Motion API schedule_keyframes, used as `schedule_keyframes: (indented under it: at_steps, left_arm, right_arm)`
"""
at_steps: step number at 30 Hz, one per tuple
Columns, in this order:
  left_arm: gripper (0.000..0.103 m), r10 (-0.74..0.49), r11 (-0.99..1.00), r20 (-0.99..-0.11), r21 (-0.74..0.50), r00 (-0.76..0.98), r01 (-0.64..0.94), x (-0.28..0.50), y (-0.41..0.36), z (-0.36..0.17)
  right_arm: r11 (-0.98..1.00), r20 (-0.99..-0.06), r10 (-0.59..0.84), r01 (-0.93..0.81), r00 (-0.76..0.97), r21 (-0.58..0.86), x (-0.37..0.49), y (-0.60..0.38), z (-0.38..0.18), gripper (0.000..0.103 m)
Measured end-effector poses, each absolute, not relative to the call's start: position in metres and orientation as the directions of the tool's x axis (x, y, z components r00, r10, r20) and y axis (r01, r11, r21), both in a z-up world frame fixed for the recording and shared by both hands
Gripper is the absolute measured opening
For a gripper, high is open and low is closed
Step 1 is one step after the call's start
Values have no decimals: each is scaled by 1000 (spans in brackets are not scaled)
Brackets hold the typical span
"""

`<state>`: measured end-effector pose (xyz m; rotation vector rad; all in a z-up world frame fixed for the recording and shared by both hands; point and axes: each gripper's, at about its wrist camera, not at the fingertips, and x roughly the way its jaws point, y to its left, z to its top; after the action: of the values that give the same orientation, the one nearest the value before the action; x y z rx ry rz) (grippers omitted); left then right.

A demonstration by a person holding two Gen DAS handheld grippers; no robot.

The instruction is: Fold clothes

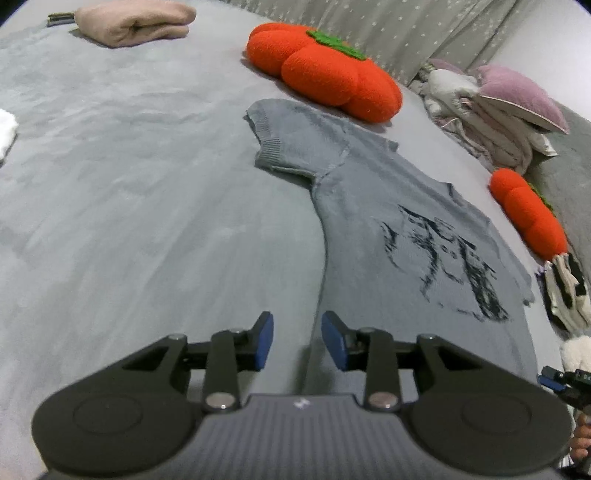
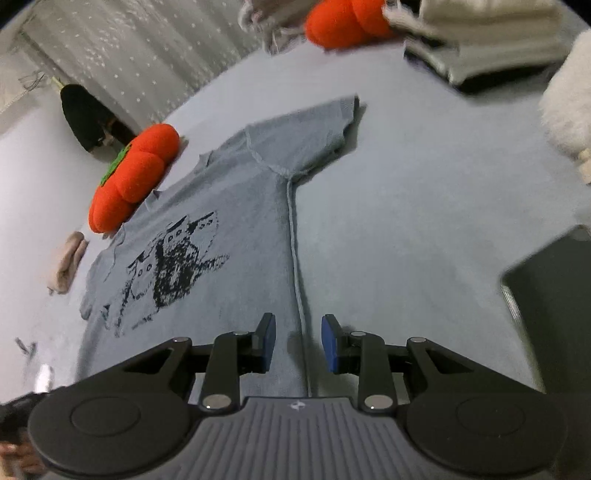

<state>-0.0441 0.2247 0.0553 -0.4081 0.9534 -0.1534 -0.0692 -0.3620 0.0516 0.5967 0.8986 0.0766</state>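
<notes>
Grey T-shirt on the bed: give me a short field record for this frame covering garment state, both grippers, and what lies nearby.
garment: grey T-shirt with dark print, spread flat, not yet folded
surface: grey bed cover
left gripper: open, nothing between the pads, over the shirt's side edge near the hem
right gripper: open, nothing held, over the opposite side seam
nearby: orange pumpkin cushion beyond the collar; second orange cushion; folded pink garment at the far side
fold progress: none visible
</notes>
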Motion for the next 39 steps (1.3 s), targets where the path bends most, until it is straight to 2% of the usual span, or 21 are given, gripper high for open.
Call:
schedule_keyframes:
  at_steps: [6, 11, 17, 28, 32, 33, 35, 39]
  left_arm:
    - [31, -317, 906, -769, -419, 554, -63, -24, 220, 45]
    - [31, -319, 917, -770, -399, 553, -27, -22, 208, 47]
    - [31, -317, 921, -772, -389, 551, -15, -27, 205, 47]
    - [31, -304, 924, -775, -380, 554, -25, -34, 213, 48]
    - [33, -301, 923, -769, -383, 565, -29, -35, 214, 53]
    - [34, -302, 921, -763, -388, 571, -31, -35, 216, 55]
    - [35, -306, 915, -752, -402, 584, -38, -35, 220, 60]
    - [35, -311, 904, -737, -423, 600, -52, -35, 230, 70]
  right_arm:
    - [819, -699, 386, 125, 602, 560, -45, -364, 38, 28]
    - [859, -720, 353, 100, 597, 503, -39, -357, 39, 8]
    - [945, -732, 229, 31, 642, 324, -45, -335, 54, 6]
    - [983, -732, 79, 71, 677, 172, -49, -332, 61, 5]
    - [1000, -745, -10, 4, 667, -9, -50, -304, 52, 6]
    - [999, -736, -30, -2, 676, -42, -52, -298, 52, 9]
    - [994, -702, -74, -2, 708, -106, -61, -284, 55, 26]
    - [978, -627, -90, -51, 774, -204, -88, -242, 65, 29]
